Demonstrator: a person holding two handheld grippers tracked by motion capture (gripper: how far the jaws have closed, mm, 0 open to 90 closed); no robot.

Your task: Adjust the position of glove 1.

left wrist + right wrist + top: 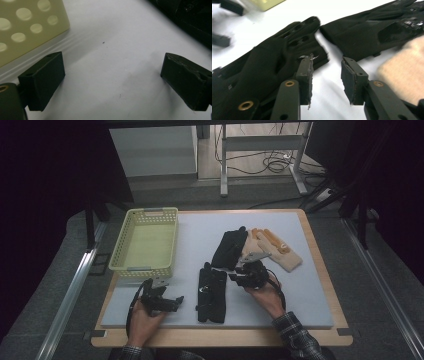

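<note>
Blurring hides the near black glove (262, 67) beside the right gripper's (325, 75) released, empty fingers.

No readable text, label, brand, number or sign anywhere: none on the basket (145, 240), the black gloves (212, 292), the tan glove (280, 251) or the counter (300, 285).

black tongs (325, 82) with brass rivets, frayed pads (348, 82), trailing black cable, plaid sleeve (297, 337) (right cuff)
</note>
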